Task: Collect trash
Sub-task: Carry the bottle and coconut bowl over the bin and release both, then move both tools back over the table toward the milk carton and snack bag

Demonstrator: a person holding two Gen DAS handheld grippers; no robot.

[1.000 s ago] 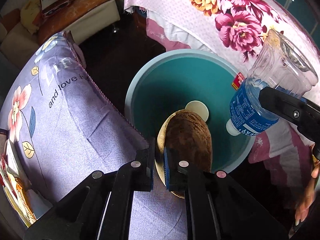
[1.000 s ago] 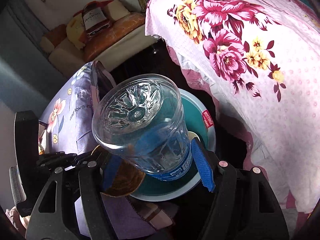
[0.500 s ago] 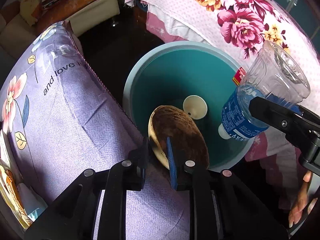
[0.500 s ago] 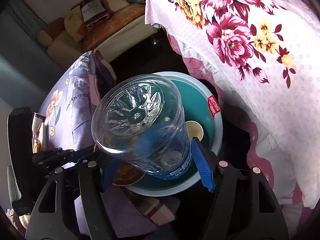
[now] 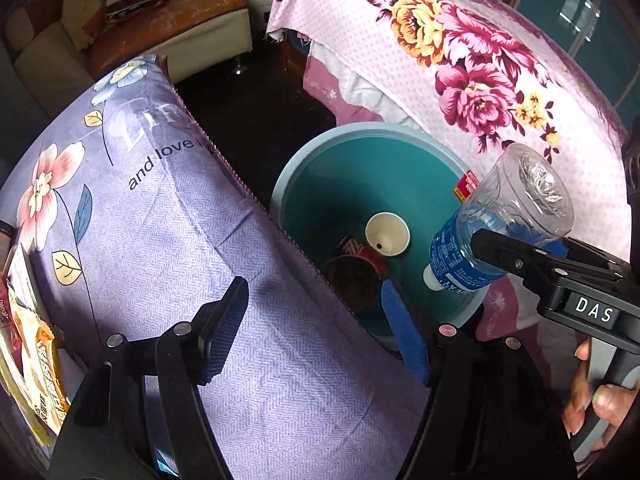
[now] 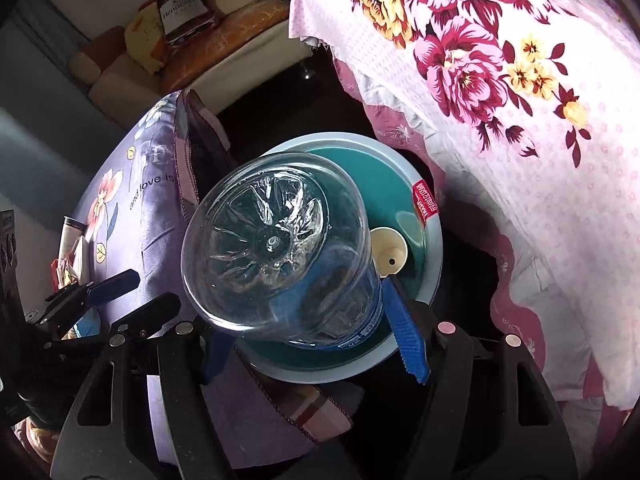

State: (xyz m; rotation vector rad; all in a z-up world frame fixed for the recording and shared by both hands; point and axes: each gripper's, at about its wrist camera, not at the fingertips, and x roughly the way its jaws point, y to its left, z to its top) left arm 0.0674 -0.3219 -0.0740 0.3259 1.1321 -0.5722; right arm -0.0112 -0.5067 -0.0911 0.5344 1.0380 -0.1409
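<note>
A teal bin [image 5: 344, 184] with a pale blue rim stands on the dark floor; it also shows in the right wrist view [image 6: 424, 280]. Inside it lie a paper cup [image 5: 387, 235], a red wrapper [image 5: 362, 251] and a brown round shell [image 5: 352, 286]. My left gripper [image 5: 312, 300] hovers over the bin's near edge, its jaws opening with nothing between them. My right gripper [image 6: 304, 320] is shut on a clear plastic bottle [image 6: 276, 248] with a blue label. The bottle [image 5: 504, 220] hangs neck-down over the bin's right rim.
A lilac flowered cushion [image 5: 160, 240] presses against the bin's left side. A pink floral bedcover [image 5: 480, 60] drapes beside its right. Snack wrappers [image 5: 36, 360] lie at the far left. A sofa [image 5: 132, 20] stands at the back. A person's fingers [image 5: 592, 400] hold the right gripper's handle.
My left gripper's jaws spread wide and let go of the brown shell, which now lies in the bin. That gripper pulled back and up. The bottle stayed in the right gripper.
</note>
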